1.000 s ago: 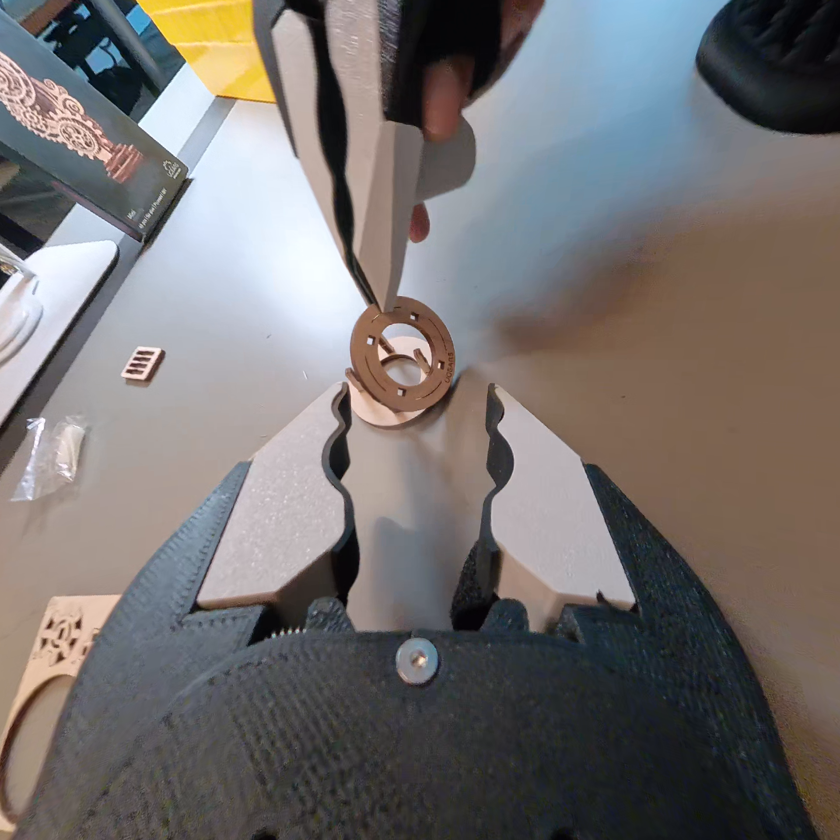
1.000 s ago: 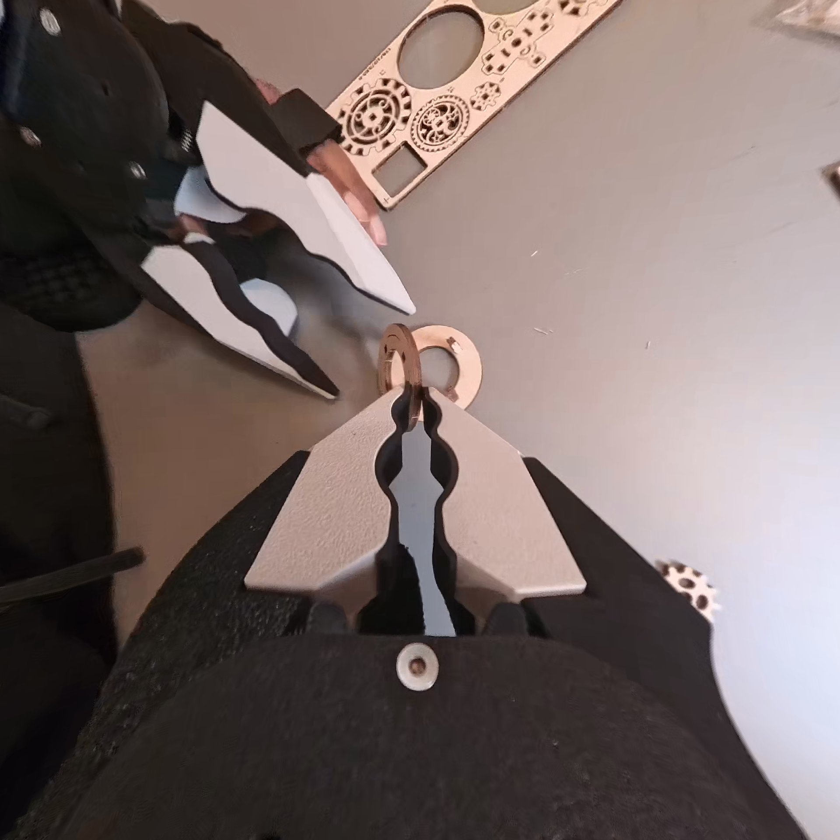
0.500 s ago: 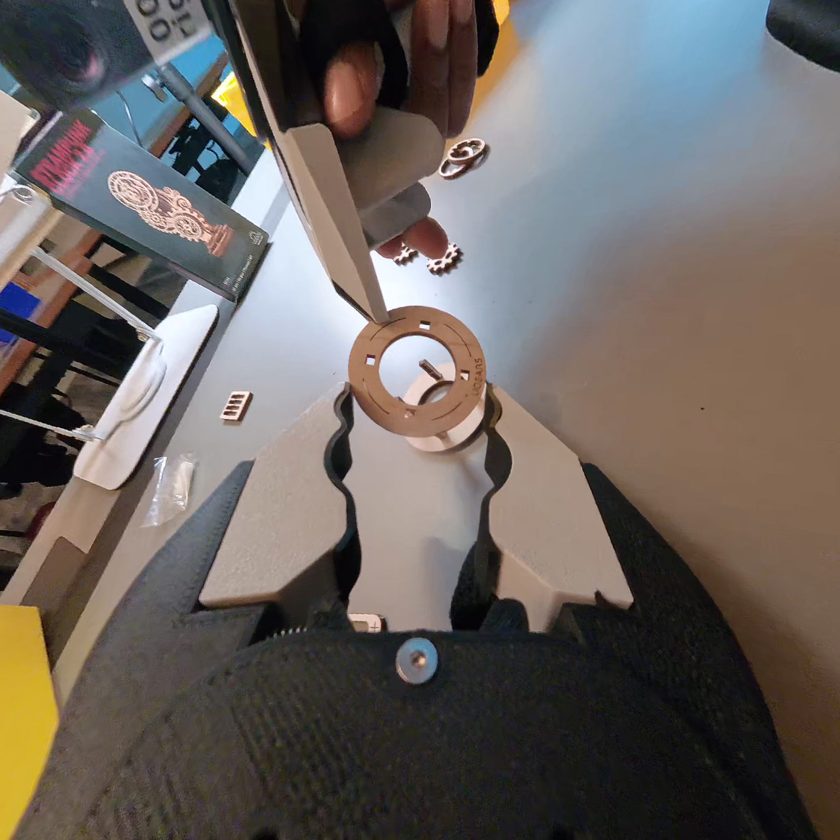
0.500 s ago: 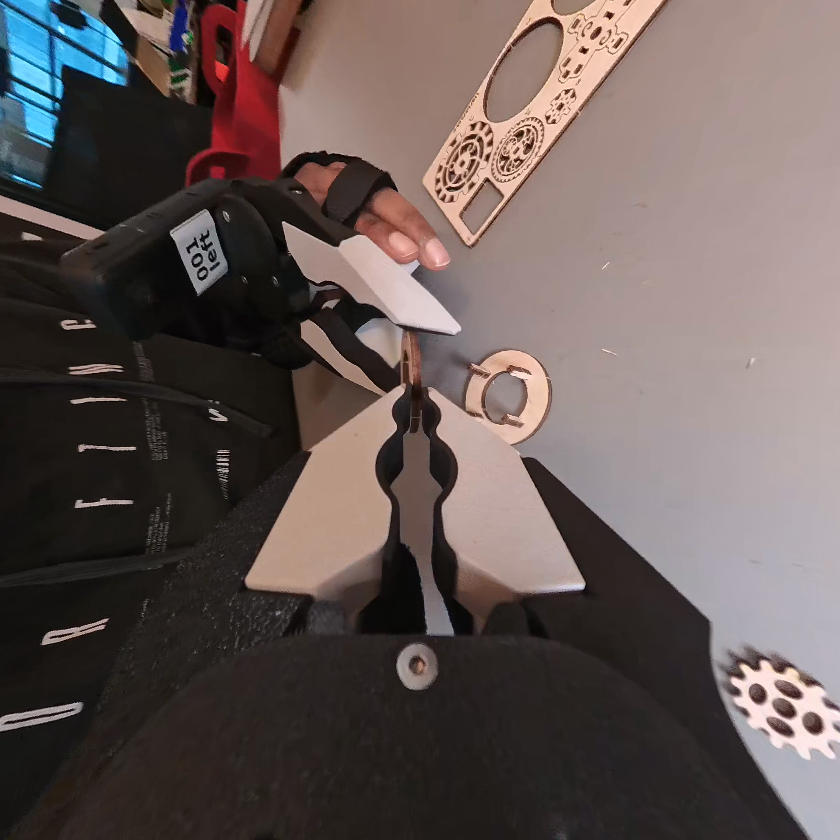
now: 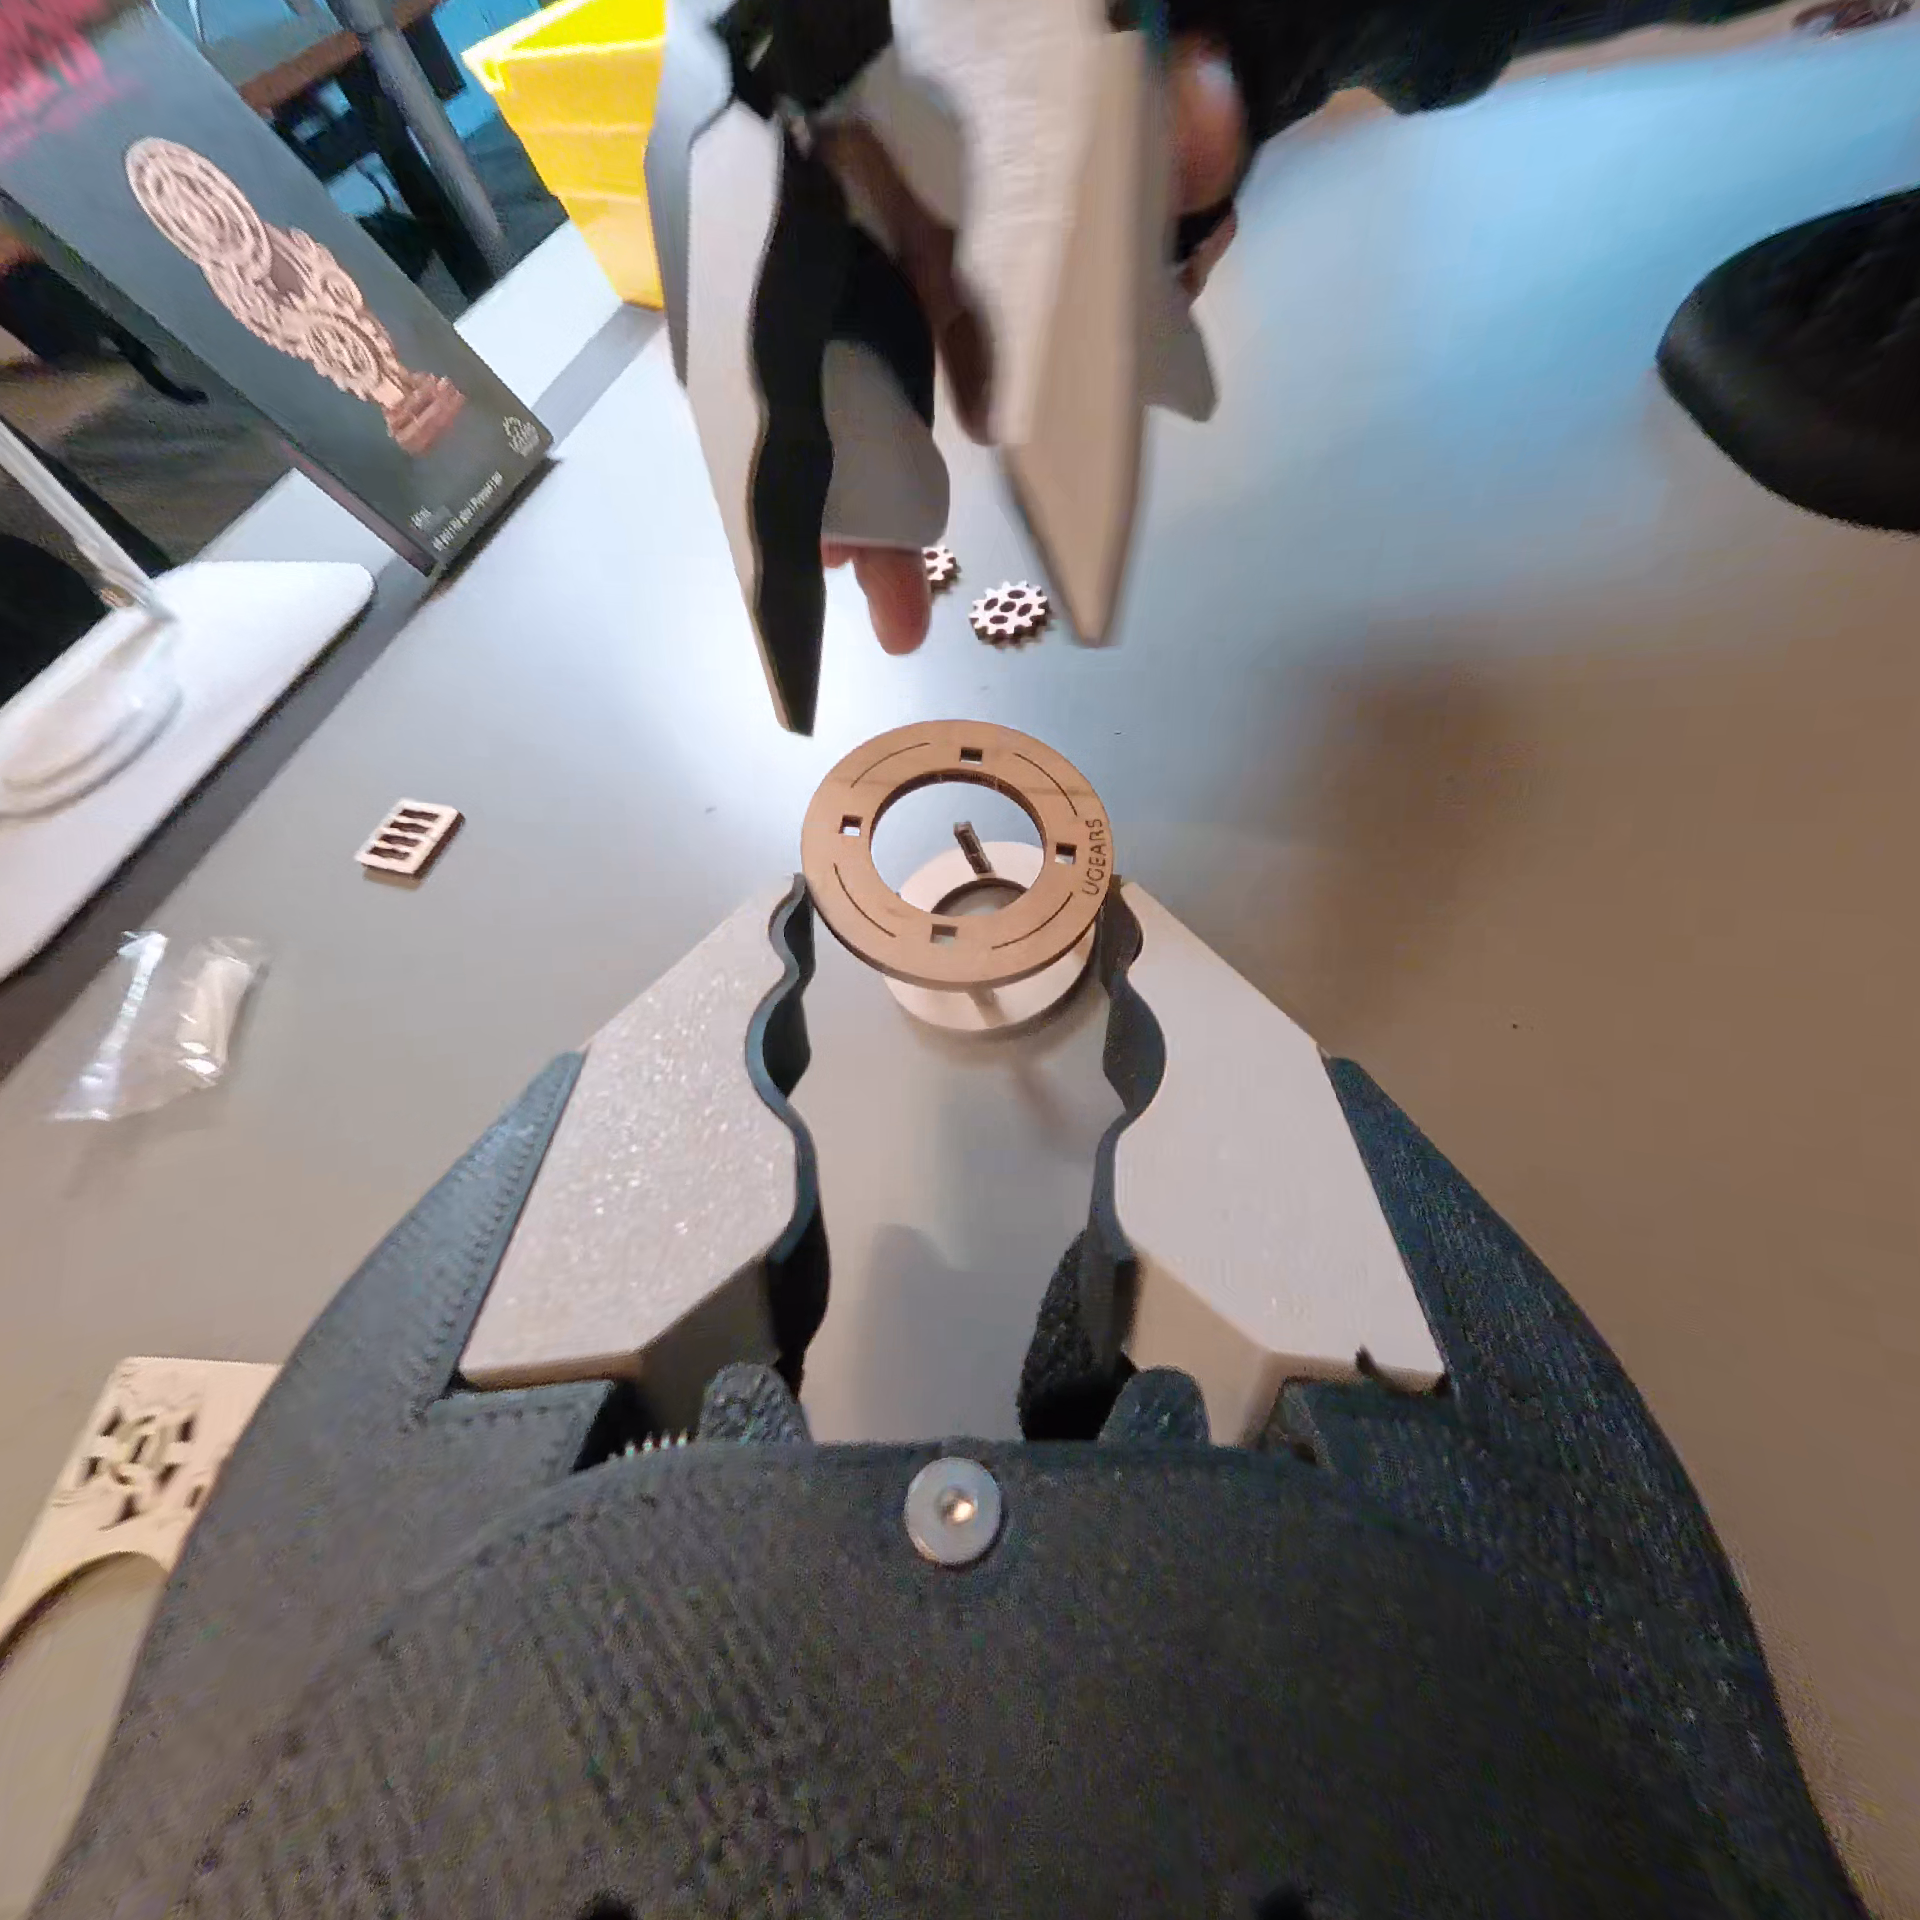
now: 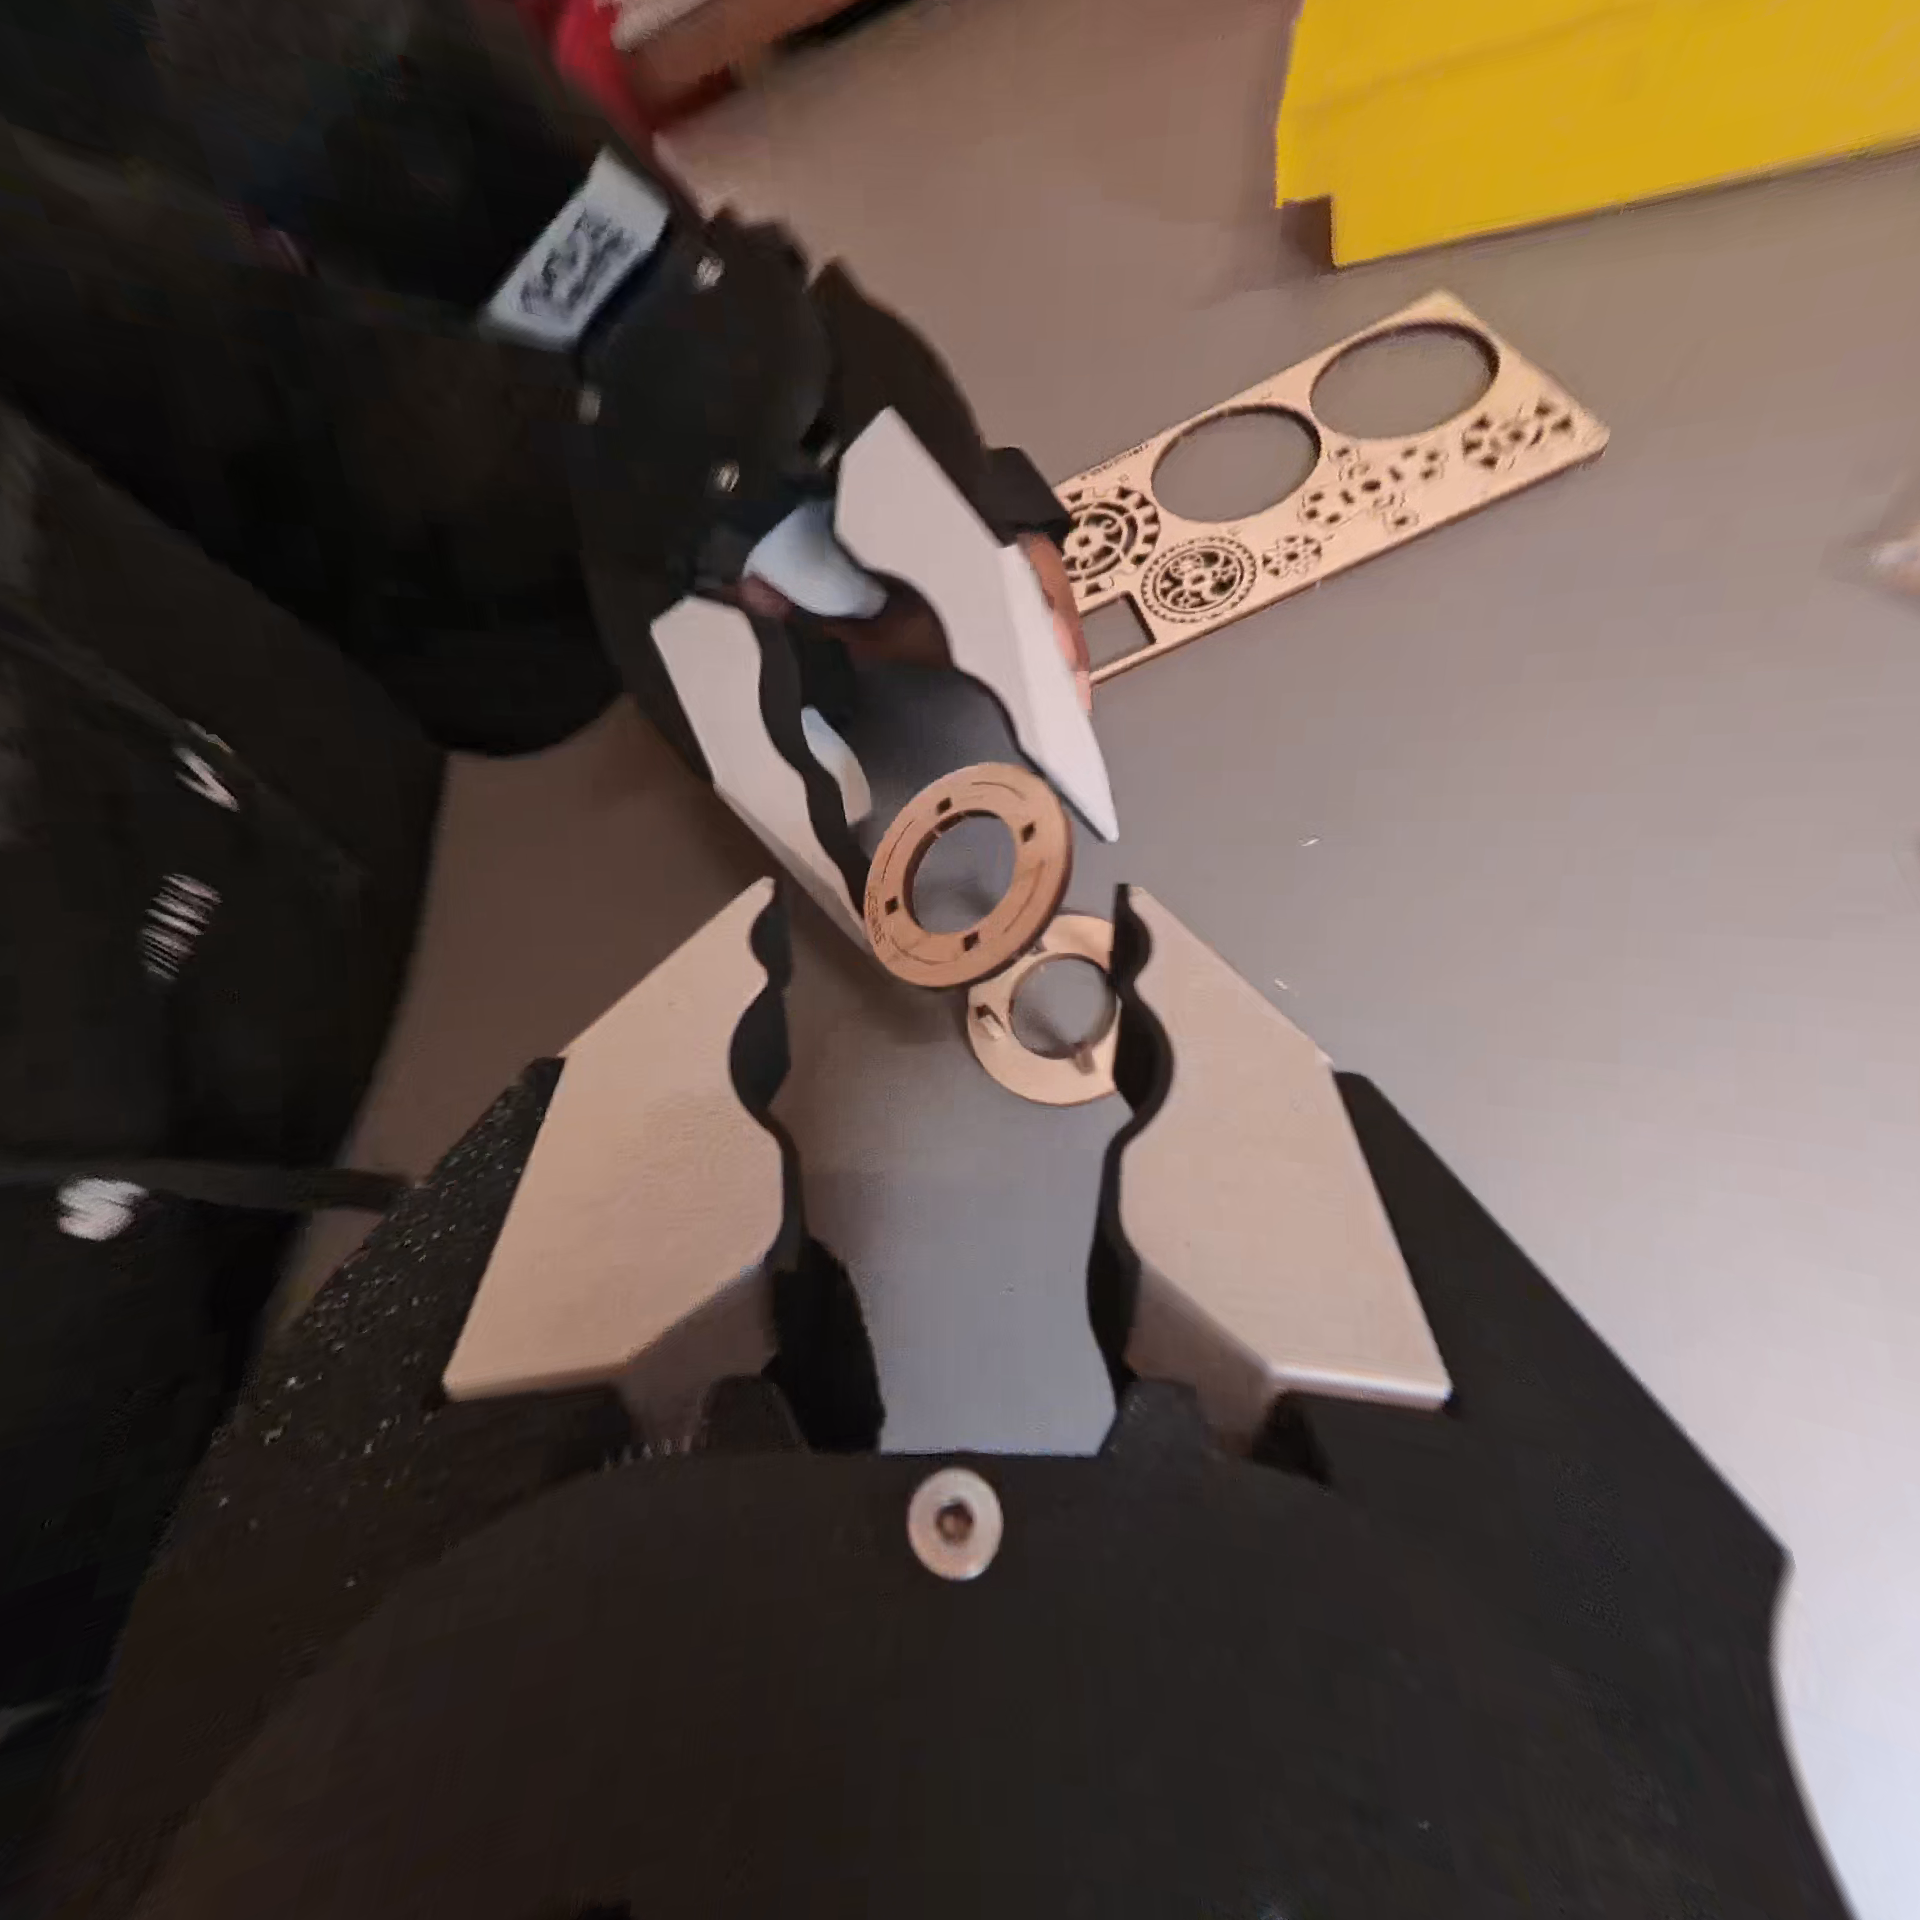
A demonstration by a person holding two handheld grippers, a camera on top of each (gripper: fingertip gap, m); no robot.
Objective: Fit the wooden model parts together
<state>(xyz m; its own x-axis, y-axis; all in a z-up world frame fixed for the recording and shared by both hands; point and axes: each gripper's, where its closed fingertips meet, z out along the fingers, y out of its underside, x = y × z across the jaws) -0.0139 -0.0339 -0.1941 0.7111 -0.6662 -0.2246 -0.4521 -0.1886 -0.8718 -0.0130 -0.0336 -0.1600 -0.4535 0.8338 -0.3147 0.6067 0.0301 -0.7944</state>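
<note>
A dark wooden ring point(image 5: 1039, 925) with small square slots is held level between the tips of my left gripper point(image 5: 956, 894), which is shut on its outer edge. It hangs just above a lighter wooden ring point(image 5: 914, 1008) with upright tabs that lies on the grey table. My right gripper point(image 6: 945, 899) is open and empty, with its tips just short of the dark ring point(image 6: 1029, 894) and its right finger over the lighter ring point(image 6: 1039, 1081). In the left wrist view the right gripper point(image 5: 940, 681) hangs open just beyond the dark ring.
A wooden parts sheet point(image 6: 1330, 488) lies beyond the left gripper point(image 6: 982, 868). Small gears point(image 5: 1008, 613), a slotted piece point(image 5: 407, 836) and a plastic bag point(image 5: 177, 1018) lie on the table. A kit box point(image 5: 291, 301), a yellow bin point(image 6: 1600, 114) and a black object point(image 5: 1808, 364) stand around the edges. Both grippers' tips are close together, under 4 cm apart.
My right gripper has let go of the dark ring and opened. My left gripper now holds the ring by its edges, turned from upright to level over the lighter ring.
</note>
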